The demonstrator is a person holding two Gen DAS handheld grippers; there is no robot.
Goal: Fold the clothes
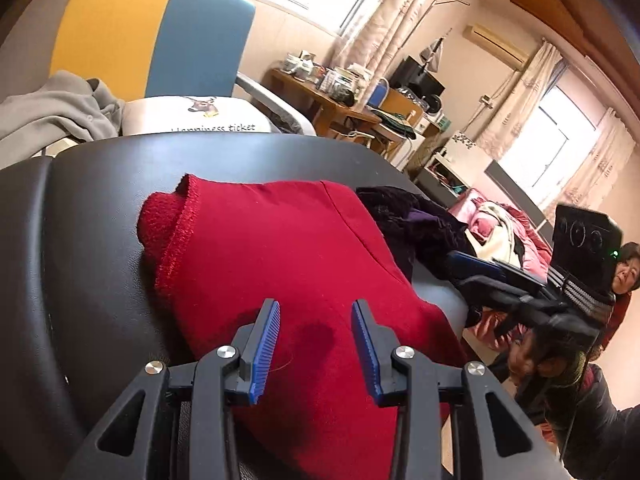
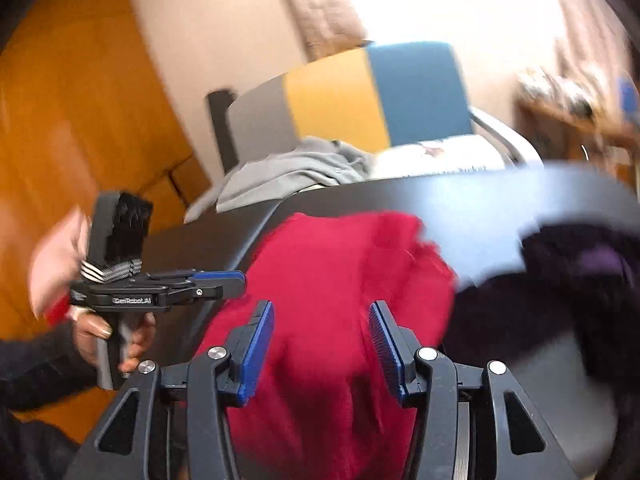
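1. Plainly, the left tool [image 2: 224, 284] reads "GenRobot.AI"; a white cushion [image 1: 200, 114] reads "Happiness ticket".
2. Fuzzy red sweater [image 1: 280, 264] lies rumpled on the black worktop [image 1: 100, 208], beside dark purple clothes [image 1: 412, 220].
3. Both tools, right tool [image 2: 322, 344] included, gape wide, holding nothing.

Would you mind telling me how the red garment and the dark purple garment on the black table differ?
The red garment is bright red and lies spread fairly flat; the dark purple garment is almost black and sits bunched in a crumpled heap. The red one lies directly ahead of both open tongs, left and right; the purple one lies off to the right. Both rest on the black table, ungripped.
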